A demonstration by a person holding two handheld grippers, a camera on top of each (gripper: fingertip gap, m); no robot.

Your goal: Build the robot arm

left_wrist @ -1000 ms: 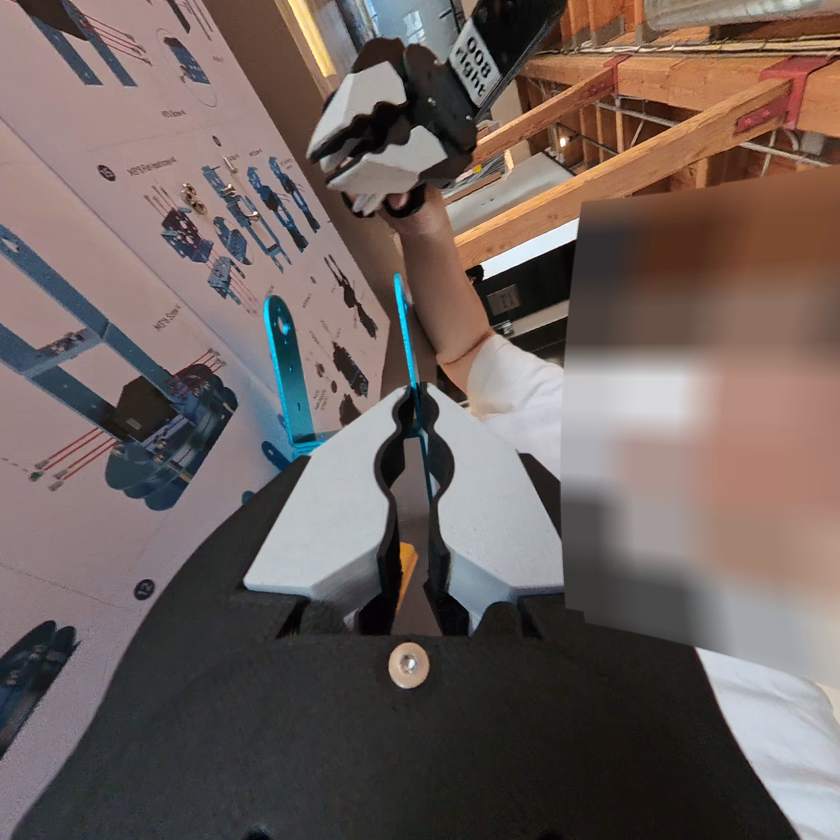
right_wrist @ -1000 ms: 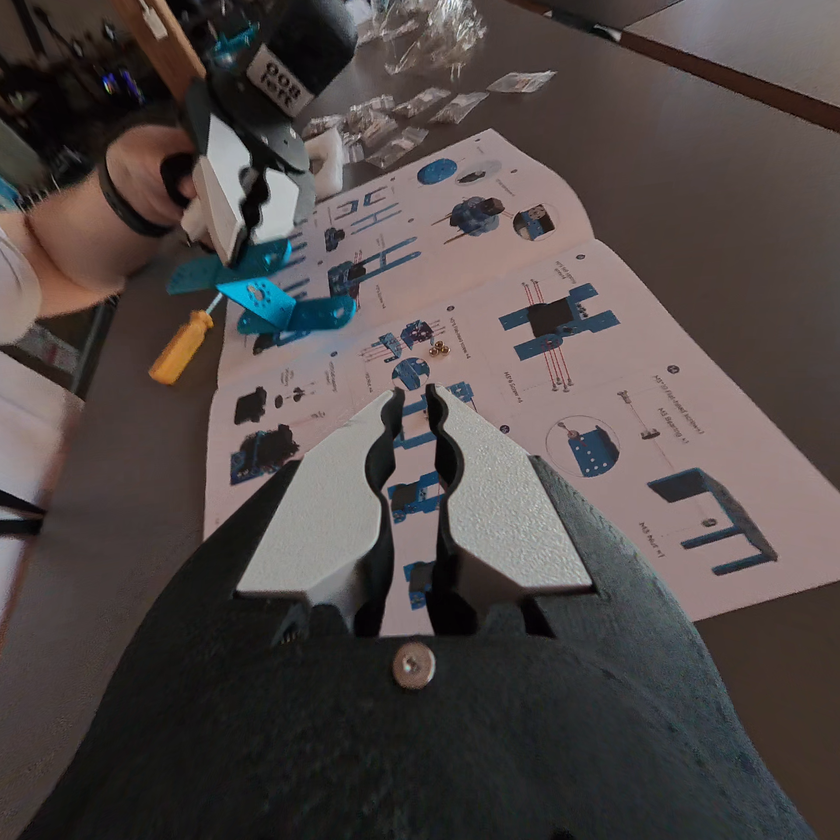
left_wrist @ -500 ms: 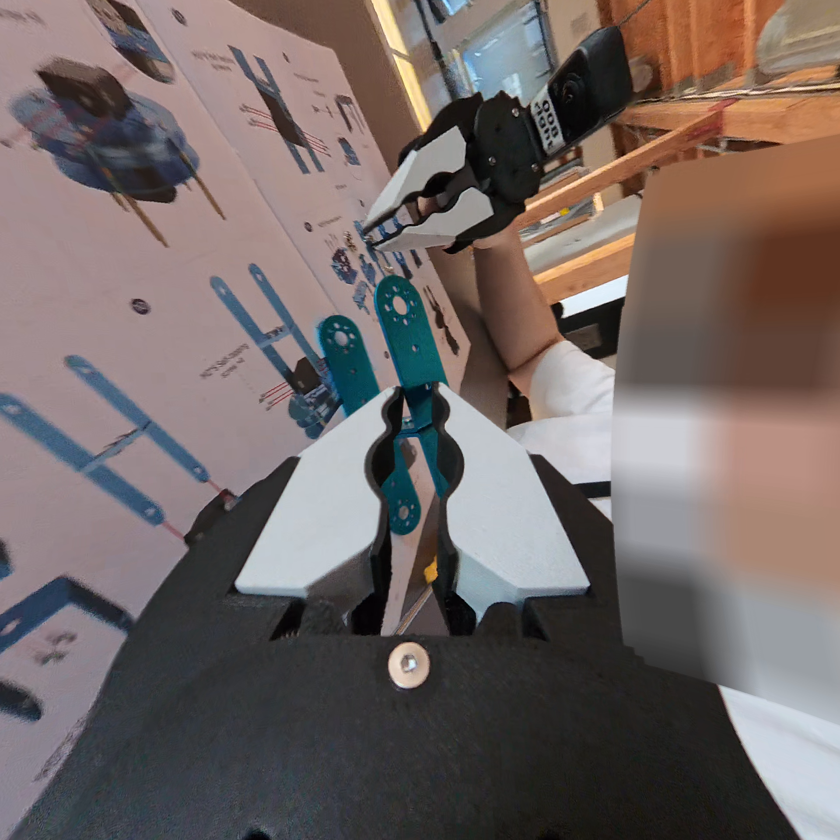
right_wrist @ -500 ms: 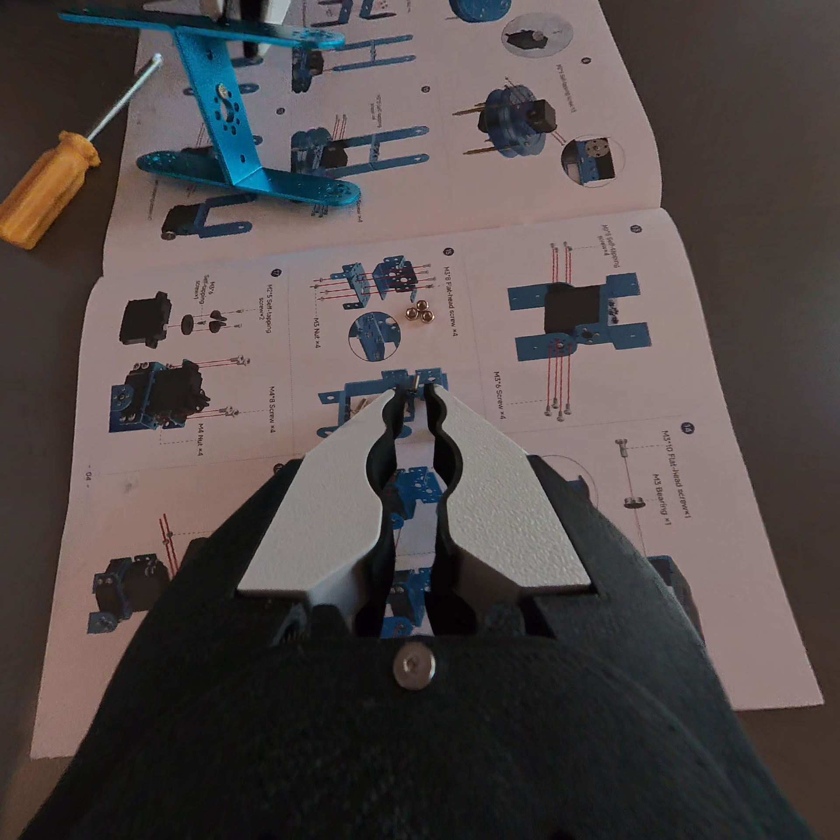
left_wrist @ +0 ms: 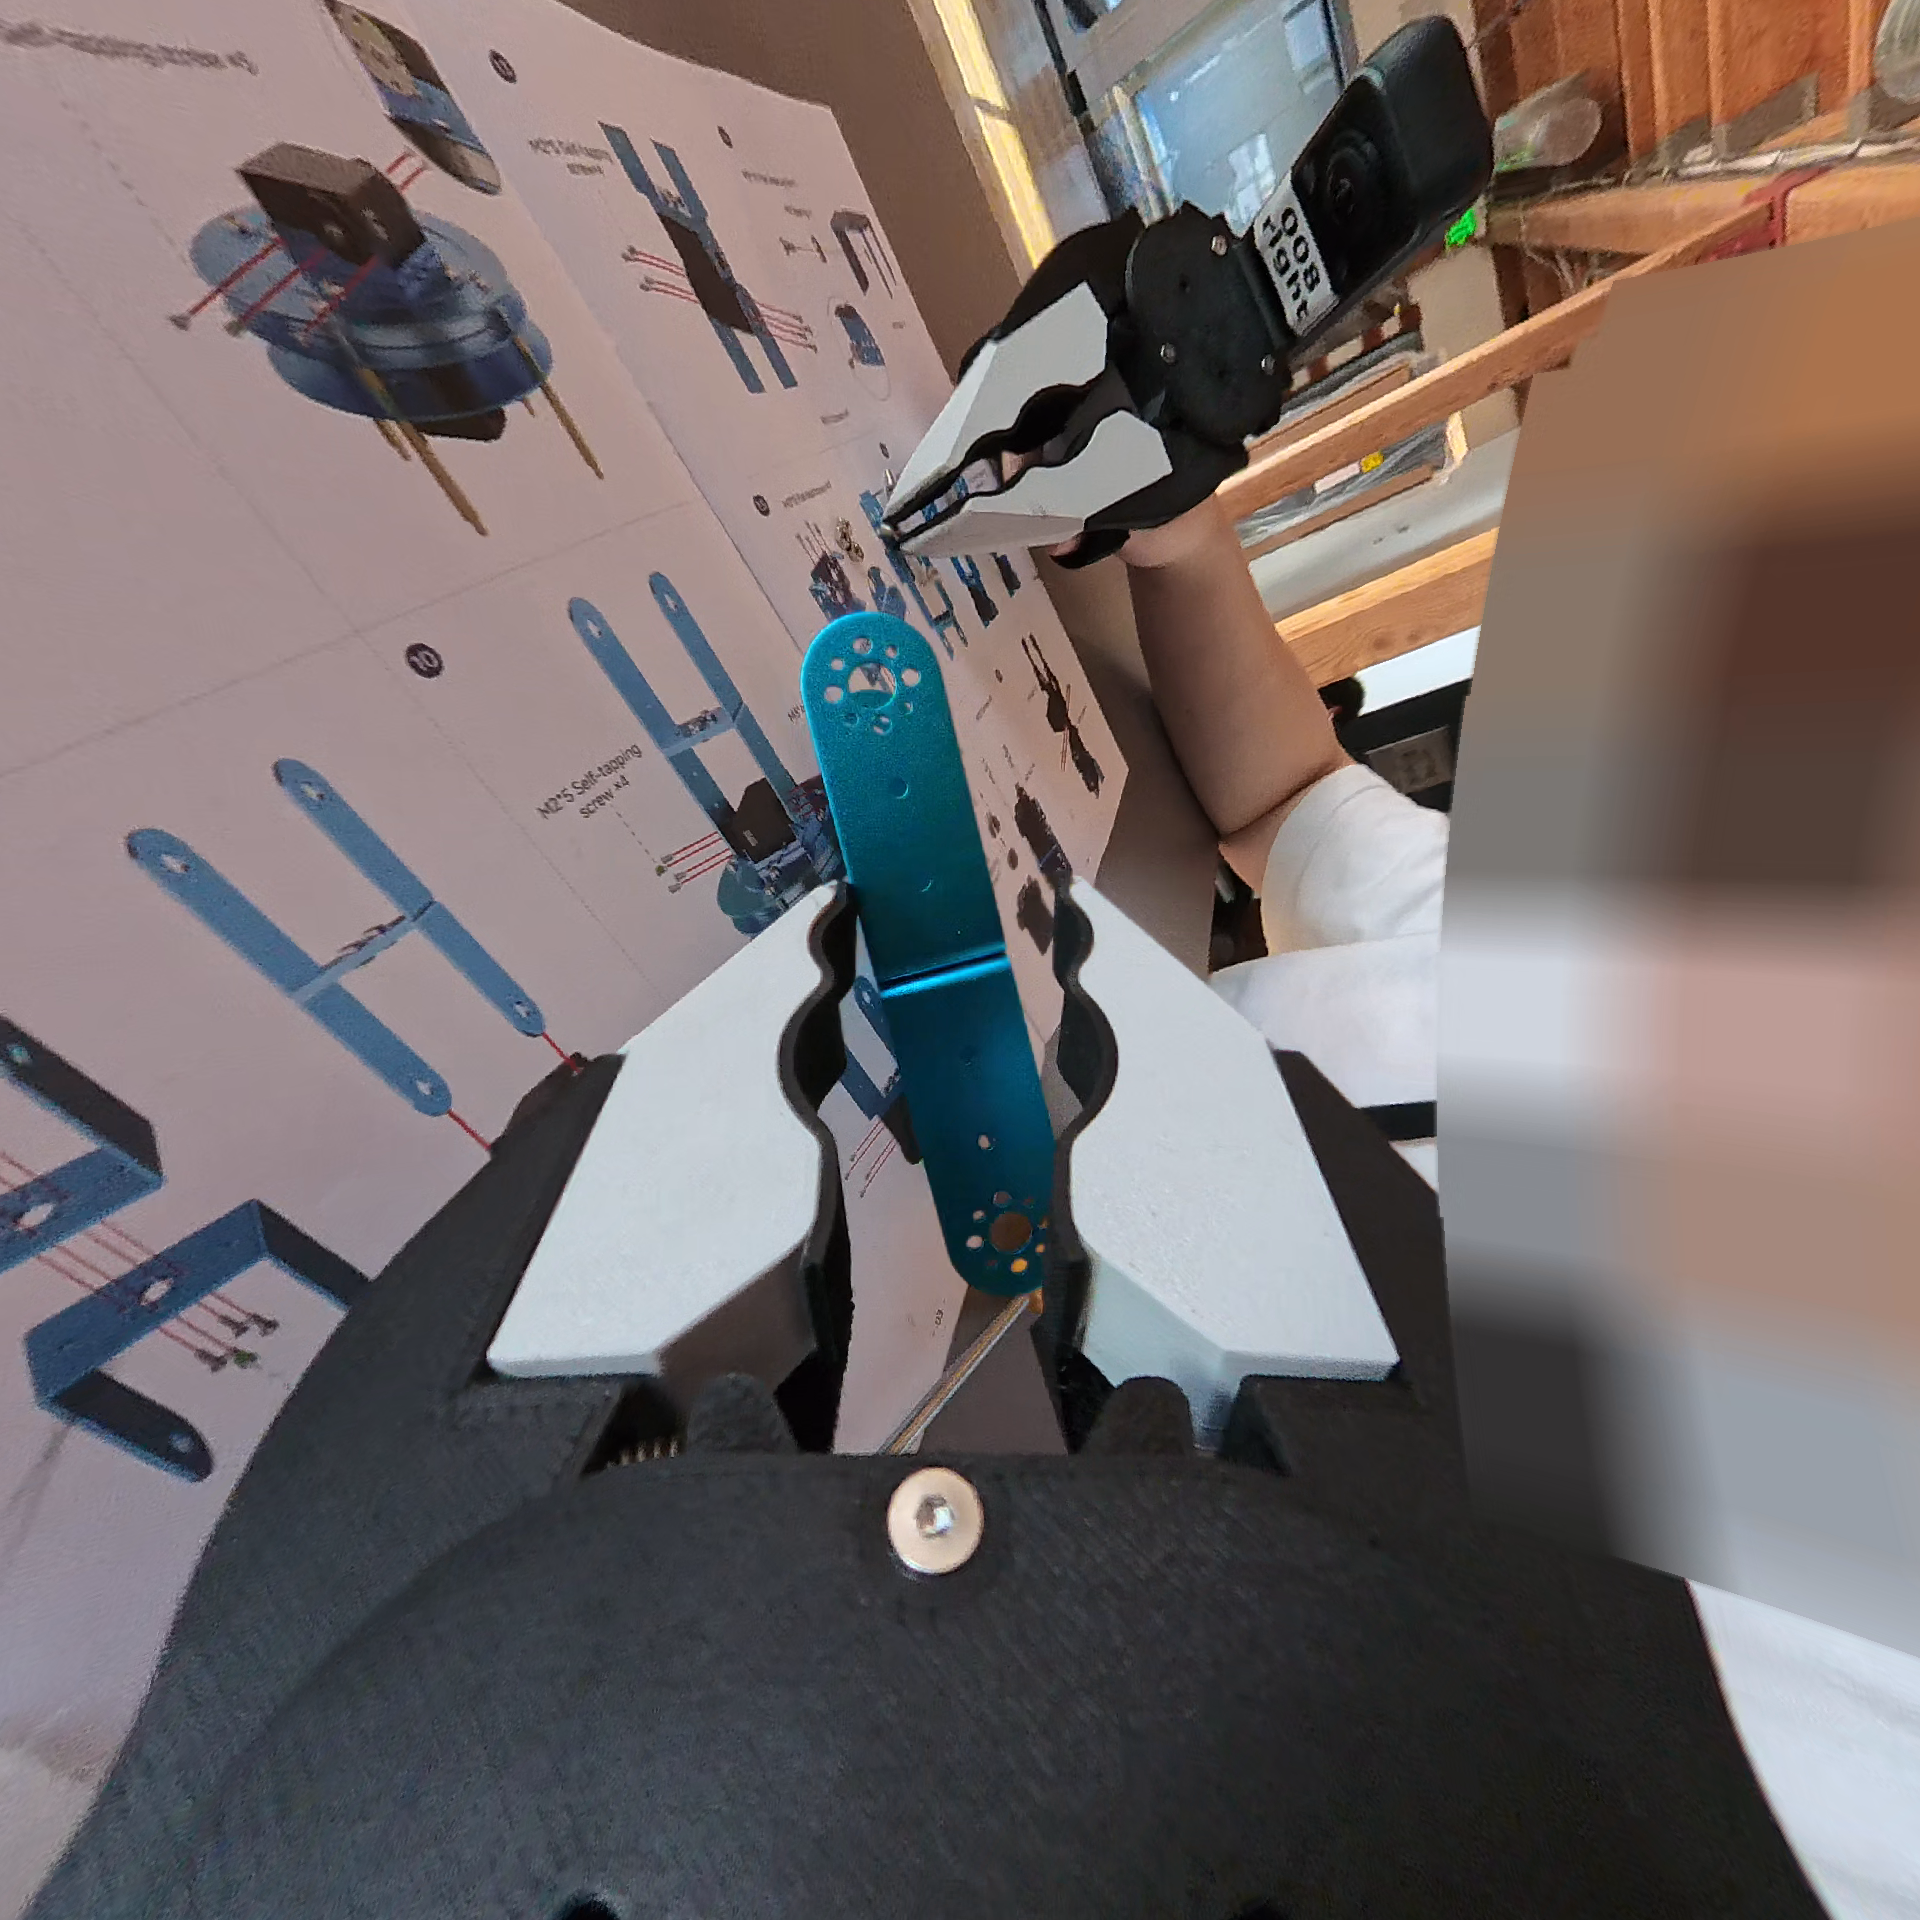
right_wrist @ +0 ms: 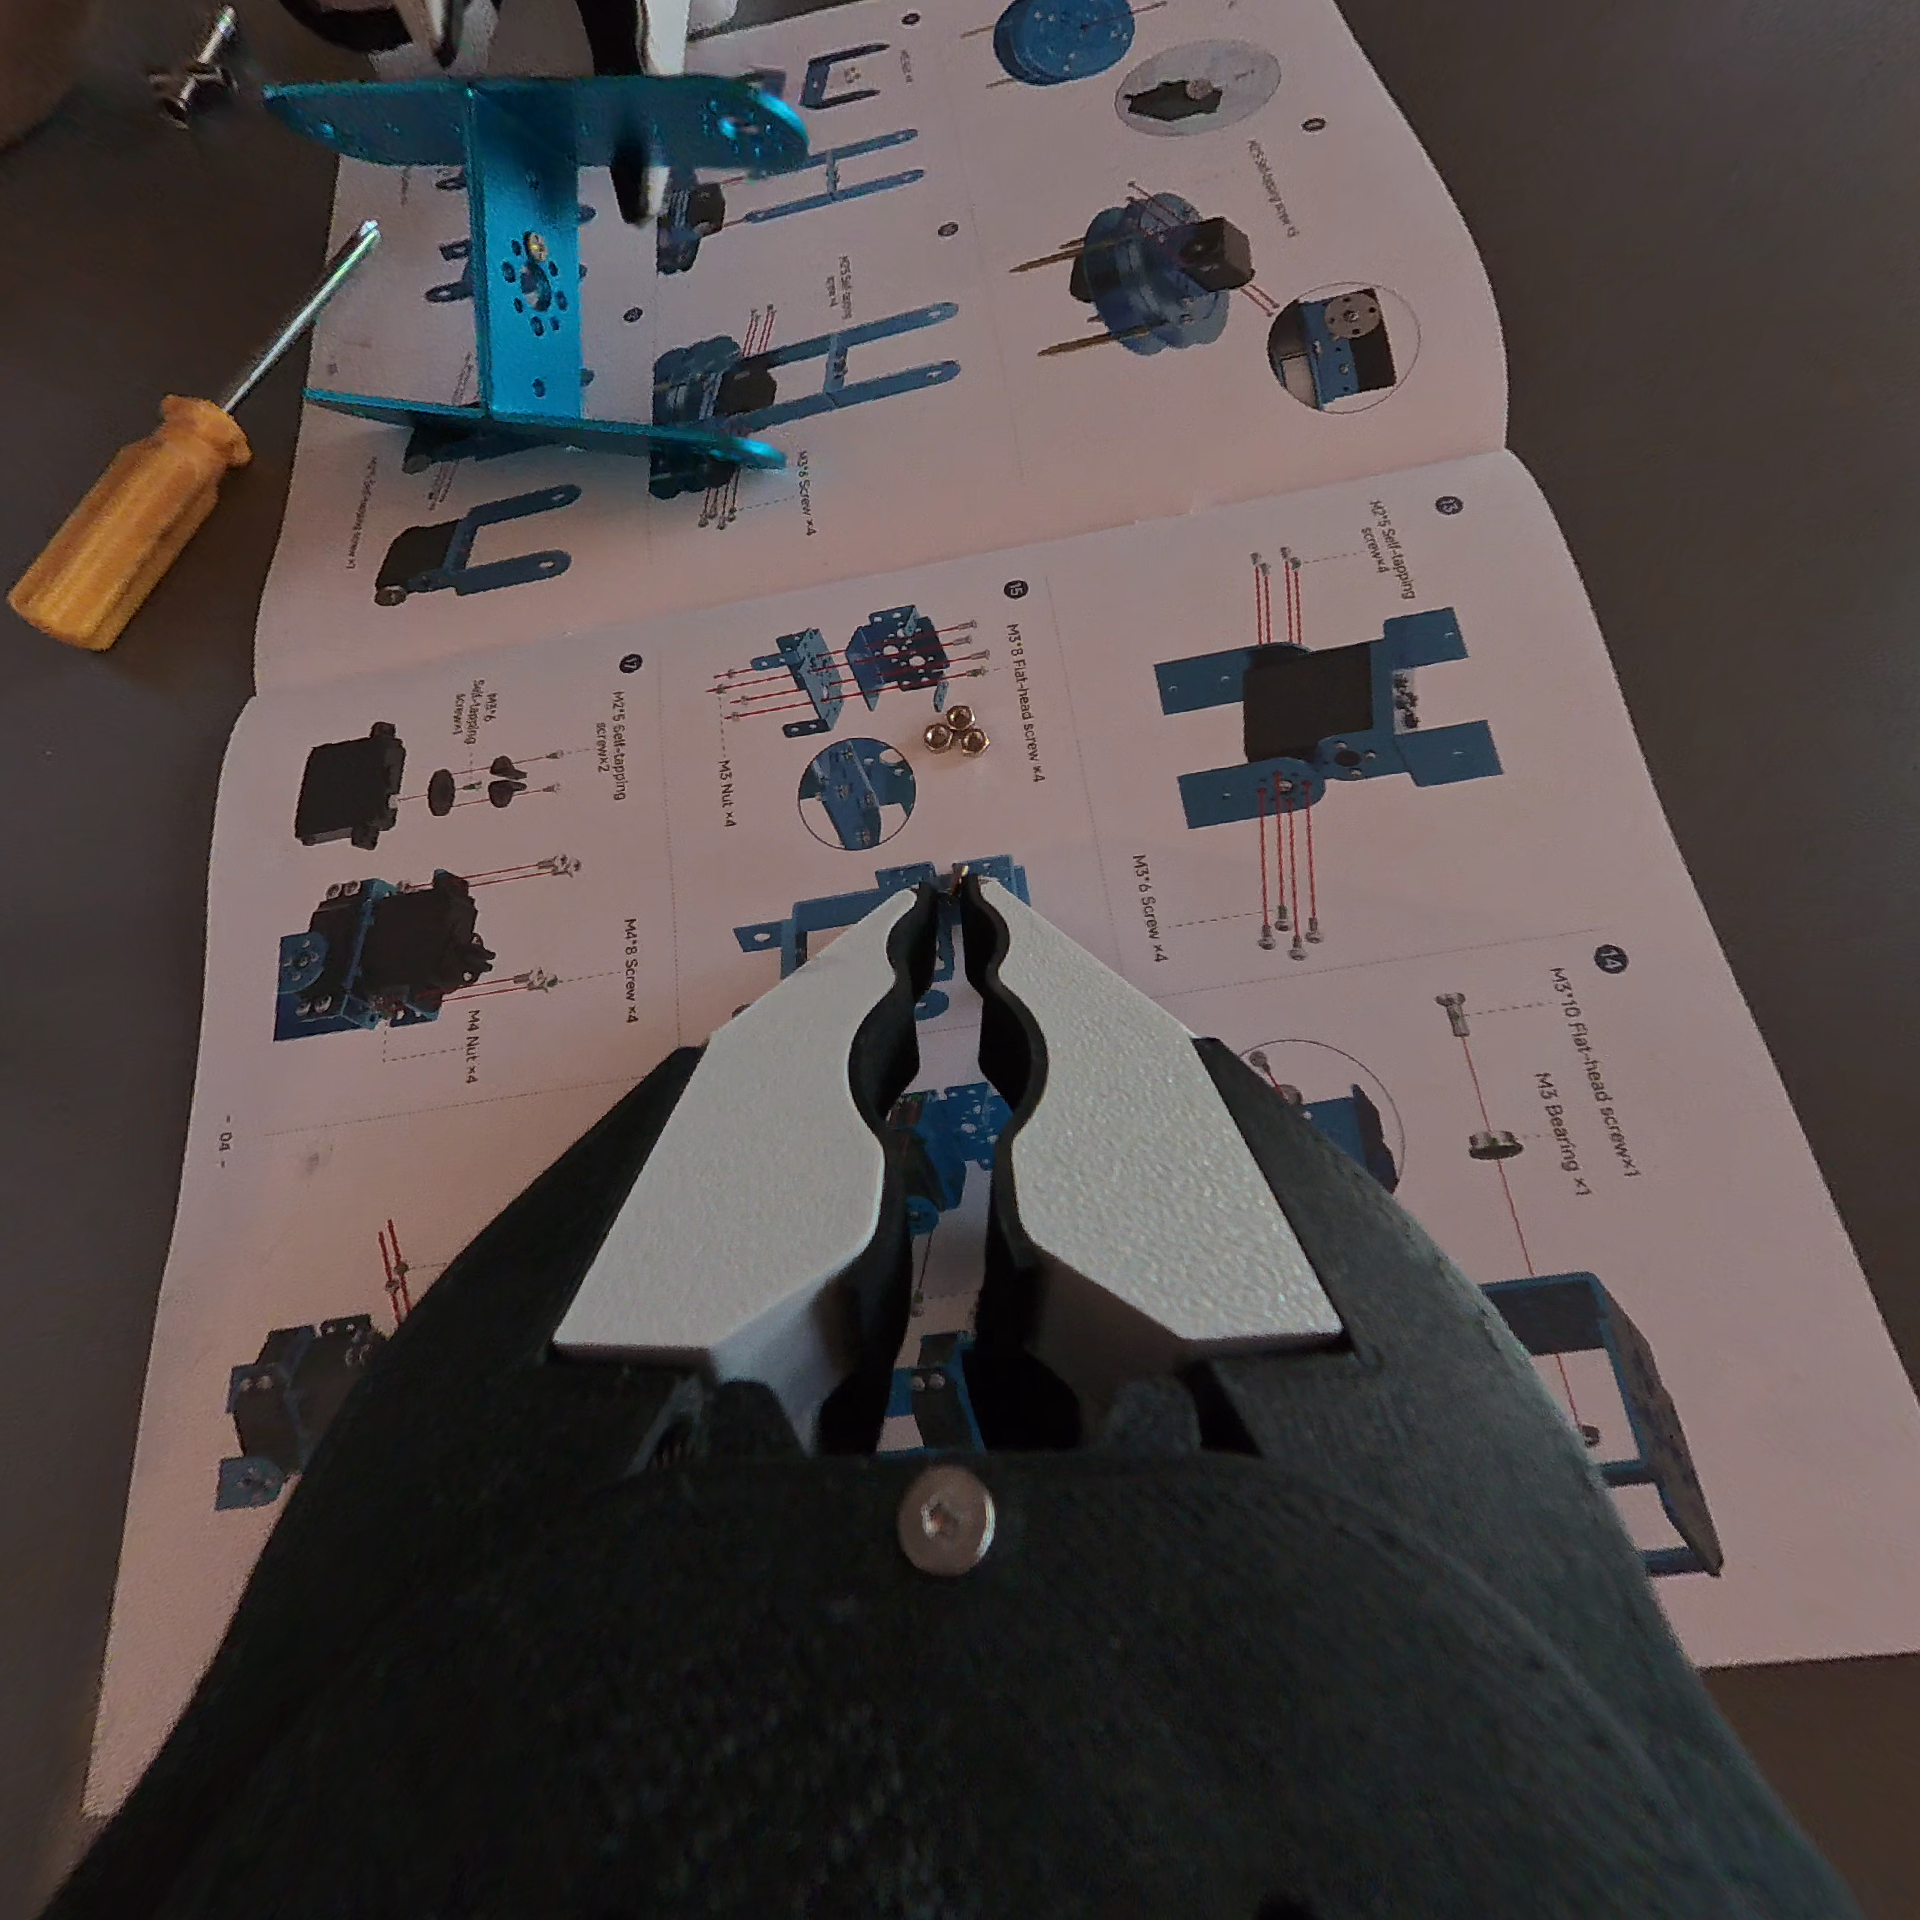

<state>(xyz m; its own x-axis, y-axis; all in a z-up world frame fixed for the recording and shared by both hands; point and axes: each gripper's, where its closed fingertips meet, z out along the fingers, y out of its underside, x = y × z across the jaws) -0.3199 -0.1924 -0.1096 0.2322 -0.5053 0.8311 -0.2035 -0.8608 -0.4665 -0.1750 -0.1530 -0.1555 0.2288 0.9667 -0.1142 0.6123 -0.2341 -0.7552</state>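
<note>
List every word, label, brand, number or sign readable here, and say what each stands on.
I won't copy out the writing itself; these are the things that bear it.
White instruction sheet: printed step numbers and part captions beside blue drawings, legible.
White label on the right gripper, which pinches a small metal part: short black print, legible.
Blue bracket and orange-handled screwdriver: no writing visible.

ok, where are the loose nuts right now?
In the right wrist view the nuts lie clustered on the manual, just beyond the right gripper tips, nearer than the blue bracket.
</note>
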